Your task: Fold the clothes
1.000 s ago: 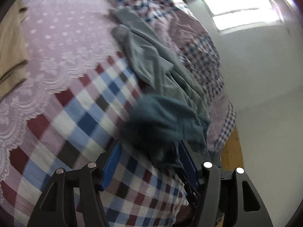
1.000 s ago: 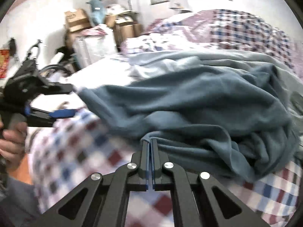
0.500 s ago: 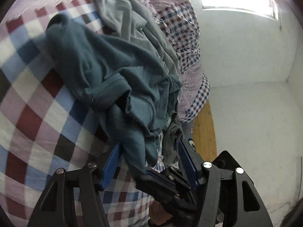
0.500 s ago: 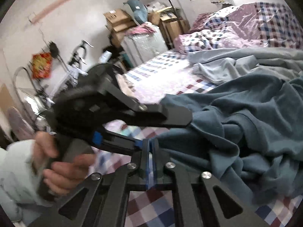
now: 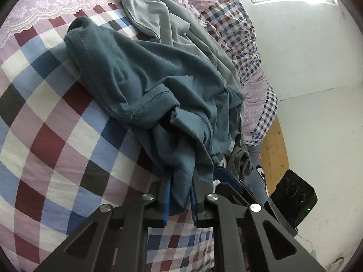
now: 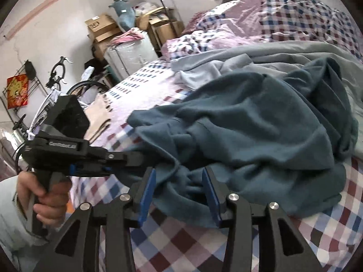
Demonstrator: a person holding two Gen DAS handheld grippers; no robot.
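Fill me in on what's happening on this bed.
A person is sorting clothes with two handheld grippers. The left gripper has just closed on a bunched edge of the teal shirt, while the right gripper has just opened, the cloth loose between its jaws. The shirt lies crumpled on the checked quilt, against a grey garment.

Crumpled dark teal shirt point(image 5: 140, 79) heaped on checked bedspread point(image 5: 45, 113), beside rumpled grey garment point(image 5: 163, 15).

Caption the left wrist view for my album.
Left gripper shut on a teal shirt on a checked quilt.
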